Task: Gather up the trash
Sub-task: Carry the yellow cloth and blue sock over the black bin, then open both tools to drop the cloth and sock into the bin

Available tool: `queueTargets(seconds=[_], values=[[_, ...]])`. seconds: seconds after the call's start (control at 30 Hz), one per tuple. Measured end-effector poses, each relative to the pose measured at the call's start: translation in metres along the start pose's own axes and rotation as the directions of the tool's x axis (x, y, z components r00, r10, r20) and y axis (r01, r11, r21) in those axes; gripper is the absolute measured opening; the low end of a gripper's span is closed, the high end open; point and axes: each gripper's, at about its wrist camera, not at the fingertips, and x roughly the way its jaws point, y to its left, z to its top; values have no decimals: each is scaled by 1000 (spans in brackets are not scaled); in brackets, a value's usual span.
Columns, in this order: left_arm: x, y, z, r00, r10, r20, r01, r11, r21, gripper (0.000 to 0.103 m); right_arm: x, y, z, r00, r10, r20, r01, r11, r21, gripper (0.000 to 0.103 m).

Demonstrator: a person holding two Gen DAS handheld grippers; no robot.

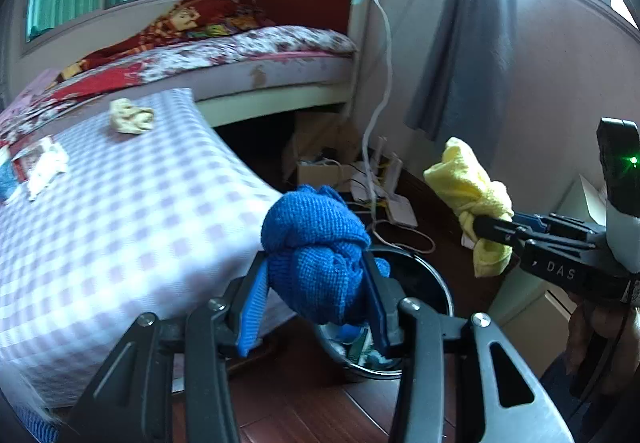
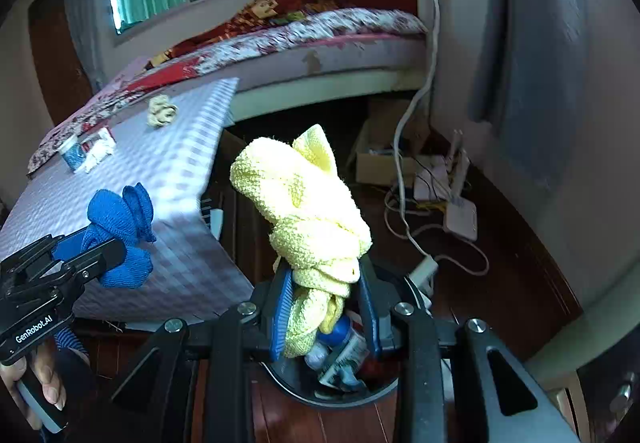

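Trash in both hands here: the blue knotted cloth point(image 1: 316, 255) is pinched tight between the fingers of the left gripper point(image 1: 316, 283), and the yellow knotted cloth point(image 2: 308, 219) is clamped the same way in the right gripper point(image 2: 324, 295). Both bundles hang in the air over the dark round bin point(image 2: 340, 391) on the wooden floor, right beside the table corner. Down in that bin there are already a few pieces, a small bottle point(image 2: 340, 335) and some wrappers, so part of the job looks done. Further out, the checked tablecloth point(image 1: 140, 203) is not cleared: a crumpled beige wad point(image 1: 130, 116) sits near the far edge, with white crumpled paper point(image 1: 46, 167) and a small blue-and-white cup point(image 2: 74, 151) toward the left. By my reading, two drops are imminent and at least three pickups remain.
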Motion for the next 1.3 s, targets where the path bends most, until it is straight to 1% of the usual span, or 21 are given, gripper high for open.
queueTargets(seconds=[0.27, 0.4, 0.6, 0.8, 0.87, 0.9, 0.93, 0.97, 1.0, 1.07, 1.1, 1.2, 1.3], values=[[28, -34, -5, 997, -64, -53, 66, 997, 39, 45, 10, -26, -18, 997, -2, -73, 2, 1000, 8, 32], [44, -37, -8, 994, -74, -78, 76, 996, 35, 45, 24, -34, -25, 993, 6, -115, -6, 1000, 0, 32], [72, -35, -18, 986, -100, -137, 101, 995, 0, 45, 48, -42, -36, 984, 37, -172, -43, 999, -30, 32], [98, -41, -23, 968, -147, -203, 149, 989, -3, 47, 72, -46, -45, 971, 55, -234, -69, 996, -54, 33], [107, -43, -26, 960, -177, -217, 178, 984, -12, 55, 83, -48, -48, 962, 74, -264, -94, 994, -63, 36], [112, -43, -28, 956, -188, -224, 189, 982, -17, 72, 91, -49, -51, 955, 68, -288, -94, 993, -76, 45], [115, -43, -31, 958, -166, -233, 167, 986, -18, 86, 99, -50, -54, 949, 49, -311, -79, 993, -87, 66], [117, -41, -33, 959, -163, -232, 161, 987, -26, 88, 104, -54, -57, 947, 21, -319, -52, 995, -89, 76], [119, -39, -35, 957, -166, -237, 163, 986, -33, 88, 108, -60, -59, 947, -5, -322, -22, 996, -82, 81], [122, -37, -40, 958, -131, -255, 126, 991, -36, 94, 113, -73, -64, 938, -6, -348, -3, 1000, -25, 81], [122, -35, -40, 958, -120, -261, 114, 993, -36, 99, 112, -76, -65, 936, -12, -351, 6, 1000, -17, 82], [121, -34, -45, 962, -81, -261, 77, 997, -27, 100, 108, -73, -63, 943, -31, -331, 21, 999, -33, 102], [118, -33, -46, 966, -59, -252, 55, 998, -23, 102, 106, -68, -61, 947, -44, -318, 28, 998, -52, 102]])
